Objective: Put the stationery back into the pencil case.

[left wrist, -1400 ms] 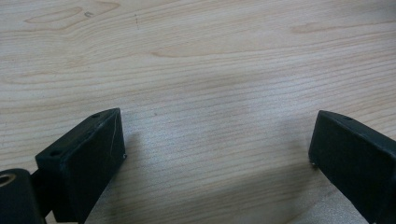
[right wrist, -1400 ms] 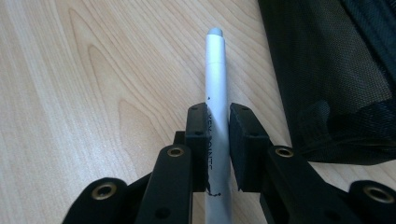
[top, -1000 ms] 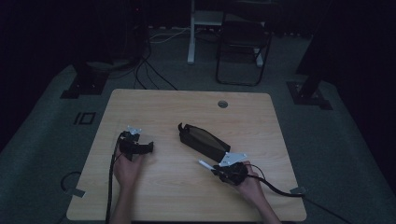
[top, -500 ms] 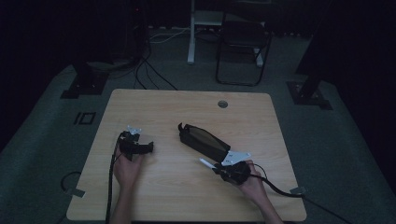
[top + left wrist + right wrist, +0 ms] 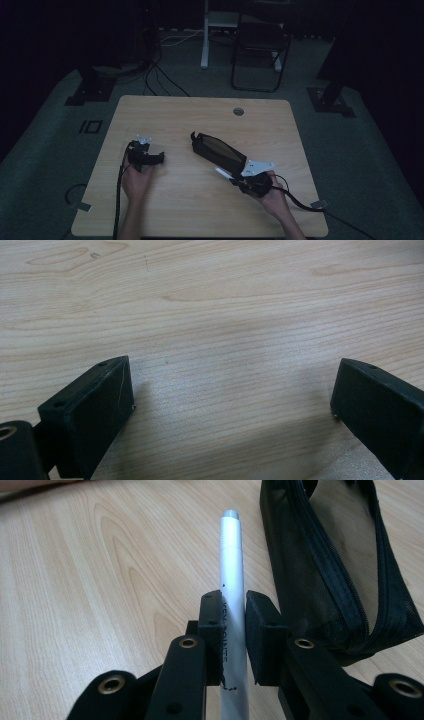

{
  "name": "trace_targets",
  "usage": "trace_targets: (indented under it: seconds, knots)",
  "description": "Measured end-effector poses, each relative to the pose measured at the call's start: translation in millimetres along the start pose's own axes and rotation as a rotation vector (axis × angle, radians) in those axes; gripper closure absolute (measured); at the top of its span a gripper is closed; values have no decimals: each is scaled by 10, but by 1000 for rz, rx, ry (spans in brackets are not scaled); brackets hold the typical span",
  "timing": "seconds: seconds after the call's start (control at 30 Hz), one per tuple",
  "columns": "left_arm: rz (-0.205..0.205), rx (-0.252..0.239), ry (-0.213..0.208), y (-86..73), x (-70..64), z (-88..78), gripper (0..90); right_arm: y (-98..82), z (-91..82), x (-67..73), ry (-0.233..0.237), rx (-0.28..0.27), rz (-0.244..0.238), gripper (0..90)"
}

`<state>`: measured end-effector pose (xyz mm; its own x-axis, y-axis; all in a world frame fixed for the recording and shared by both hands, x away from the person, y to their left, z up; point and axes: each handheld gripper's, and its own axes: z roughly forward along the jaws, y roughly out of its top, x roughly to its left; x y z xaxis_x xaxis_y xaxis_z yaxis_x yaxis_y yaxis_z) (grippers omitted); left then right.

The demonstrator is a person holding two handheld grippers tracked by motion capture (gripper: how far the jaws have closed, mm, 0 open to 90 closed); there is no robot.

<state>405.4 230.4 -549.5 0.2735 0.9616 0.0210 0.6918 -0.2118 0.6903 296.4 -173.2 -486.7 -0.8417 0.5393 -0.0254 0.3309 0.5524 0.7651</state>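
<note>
A black mesh zip pouch (image 5: 218, 151) lies at an angle across the middle of the wooden table (image 5: 190, 112), and it runs along the right side of the right gripper view too (image 5: 325, 570). My right gripper (image 5: 234, 178) sits just below the pouch's near end, shut on a silver pen (image 5: 223, 173). In the right gripper view the pen (image 5: 231, 555) is pinched between the pads of that gripper (image 5: 232, 605) and sticks out forward beside the pouch's zip. My left gripper (image 5: 160, 158) rests on the table left of the pouch. Its jaws stand wide apart over bare wood (image 5: 232, 385).
A round cable hole (image 5: 238, 111) sits near the table's far edge. A folding chair (image 5: 260, 45) and a white post (image 5: 205, 35) stand on the dark floor behind, with cables (image 5: 160, 80) and stand feet (image 5: 90, 90) at the left.
My right gripper has shifted slightly to the right with the pen in it. The left gripper and the pouch have stayed put.
</note>
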Motion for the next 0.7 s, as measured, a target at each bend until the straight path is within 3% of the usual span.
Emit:
trace_targets:
  seconds: [0.7]
  knots:
    - [0, 0, 0, 0, 0, 0, 38, 85, -132, -4, -4, -24, -6, 789]
